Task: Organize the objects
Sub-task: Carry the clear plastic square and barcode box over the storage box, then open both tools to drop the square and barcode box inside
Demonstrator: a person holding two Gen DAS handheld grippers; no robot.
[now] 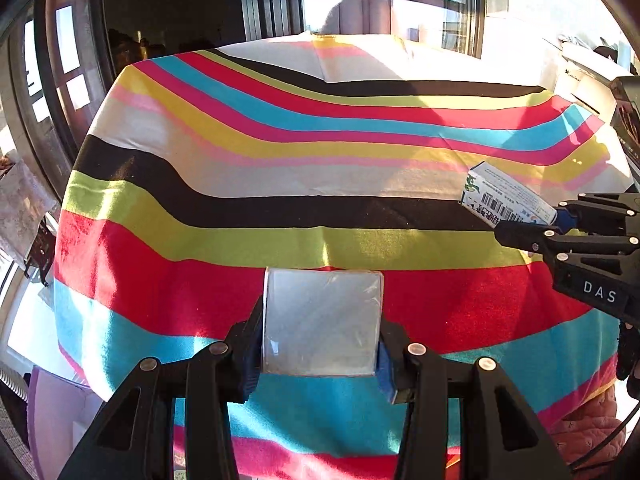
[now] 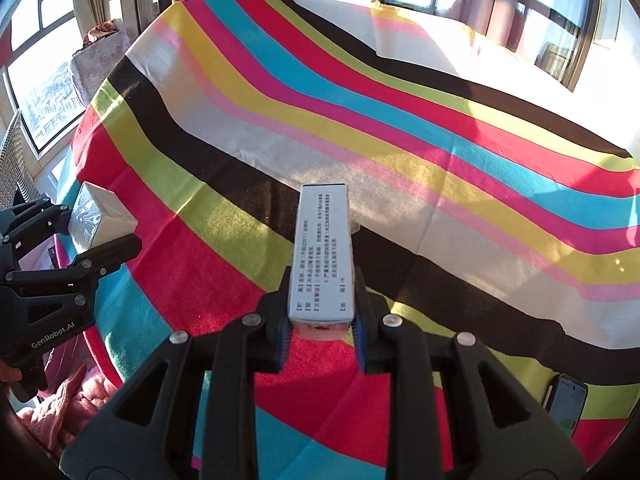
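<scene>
left gripper (image 1: 320,360) clamped on pack (image 1: 322,322) | right gripper (image 2: 322,332) clamped on box (image 2: 323,256) | tip: set both flat on worktop (image 1: 360,152) toward 12 o'clock, side by side, then release

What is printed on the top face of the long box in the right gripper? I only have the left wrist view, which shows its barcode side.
Observer: Rows of small dark text on a pale face. The long box has no barcode there.
Operator: Is anything lying on the cloth near that gripper?
Observer: A phone lies at the near right edge of the striped cloth.
Operator: How does my square box look from that side?
Observer: The square box shows a plain white side face, clamped between the left gripper's fingers.
</scene>
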